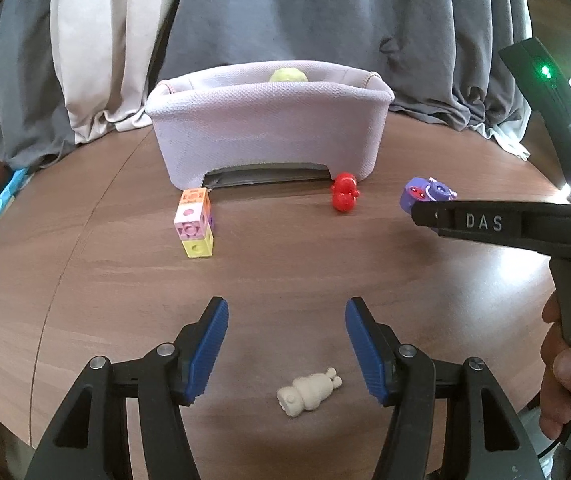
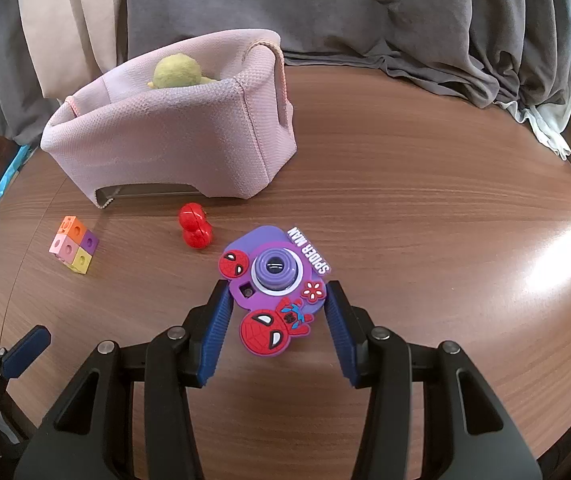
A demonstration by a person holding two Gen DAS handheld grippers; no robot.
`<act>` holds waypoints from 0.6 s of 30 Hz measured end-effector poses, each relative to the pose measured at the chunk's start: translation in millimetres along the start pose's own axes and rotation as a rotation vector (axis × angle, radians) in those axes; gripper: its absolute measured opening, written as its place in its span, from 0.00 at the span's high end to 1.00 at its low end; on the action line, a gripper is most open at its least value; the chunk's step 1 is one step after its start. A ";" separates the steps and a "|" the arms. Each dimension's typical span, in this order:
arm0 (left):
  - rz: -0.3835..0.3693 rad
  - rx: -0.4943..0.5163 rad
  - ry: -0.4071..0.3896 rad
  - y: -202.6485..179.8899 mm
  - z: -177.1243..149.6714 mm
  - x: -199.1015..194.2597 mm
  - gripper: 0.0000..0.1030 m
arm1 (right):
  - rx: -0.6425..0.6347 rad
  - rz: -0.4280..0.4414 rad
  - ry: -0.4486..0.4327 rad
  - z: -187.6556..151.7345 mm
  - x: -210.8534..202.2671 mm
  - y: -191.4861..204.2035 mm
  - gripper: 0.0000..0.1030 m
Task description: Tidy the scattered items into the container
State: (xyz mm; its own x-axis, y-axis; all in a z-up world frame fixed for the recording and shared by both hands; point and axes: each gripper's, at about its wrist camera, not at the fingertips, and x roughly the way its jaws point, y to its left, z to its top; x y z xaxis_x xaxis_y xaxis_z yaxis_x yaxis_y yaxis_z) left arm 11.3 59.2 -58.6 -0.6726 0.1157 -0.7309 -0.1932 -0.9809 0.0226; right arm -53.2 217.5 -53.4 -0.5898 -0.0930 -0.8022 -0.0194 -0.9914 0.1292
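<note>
The right gripper (image 2: 277,312), jaws apart, is straddling the purple rubbery Spider-Man toy camera (image 2: 275,280) mid-table, near the pink fabric basket (image 2: 173,140). Squeezing should catch its flat sides squarely. The left gripper (image 1: 287,344) is hovering open above the cream plastic figurine (image 1: 309,394).

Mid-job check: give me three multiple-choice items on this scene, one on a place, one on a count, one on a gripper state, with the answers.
1. Where is the green plush toy?
A. inside the pink fabric basket
B. on the table beside the cubes
C. between the left fingers

2. How many items lie loose on the table?
A. two
B. four
C. six

3. The right gripper is:
A. shut on the red toy
B. open around the purple Spider-Man camera
C. out of view

Answers: 1 A, it peeks above the rim. 2 B: cube block, red toy, camera, beige figure. 3 B, the fingers flank the camera with gaps showing.
</note>
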 end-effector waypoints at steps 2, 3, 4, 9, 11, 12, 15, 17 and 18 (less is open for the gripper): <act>-0.002 0.003 0.003 -1.7 -3.0 -0.2 0.44 | 0.003 0.000 -0.001 -1.4 -1.5 -1.7 0.57; -0.005 0.005 0.005 -2.6 -4.5 -0.3 0.44 | 0.005 -0.001 -0.001 -2.2 -1.9 -2.6 0.57; -0.007 0.007 0.006 -3.7 -6.4 -0.7 0.44 | 0.006 -0.001 -0.001 -3.1 -2.3 -3.5 0.57; -0.018 0.018 0.009 -10.3 -12.8 -3.8 0.44 | 0.010 -0.005 -0.003 -7.8 -5.8 -6.1 0.57; -0.019 0.018 0.008 -11.4 -14.3 -5.1 0.44 | 0.010 -0.006 -0.005 -9.2 -7.8 -6.8 0.57; -0.020 0.017 0.007 -11.6 -15.3 -6.0 0.44 | 0.010 -0.007 -0.006 -10.1 -8.6 -7.2 0.57; -0.021 0.014 0.008 -11.3 -18.0 -7.9 0.44 | 0.011 -0.009 -0.008 -12.9 -11.0 -8.2 0.57; -0.018 0.013 0.009 -11.3 -19.5 -8.6 0.44 | 0.011 -0.009 -0.010 -13.8 -12.0 -8.6 0.57; -0.017 0.012 0.010 -11.1 -20.5 -8.8 0.44 | 0.012 -0.009 -0.010 -14.2 -12.6 -8.9 0.57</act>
State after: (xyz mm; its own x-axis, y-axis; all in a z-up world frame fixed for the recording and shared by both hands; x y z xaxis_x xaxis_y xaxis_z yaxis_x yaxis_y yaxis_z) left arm 34.0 65.9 -66.4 -0.6621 0.1311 -0.7379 -0.2135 -0.9768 0.0180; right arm -34.1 226.2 -52.8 -0.5980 -0.0833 -0.7972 -0.0342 -0.9910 0.1293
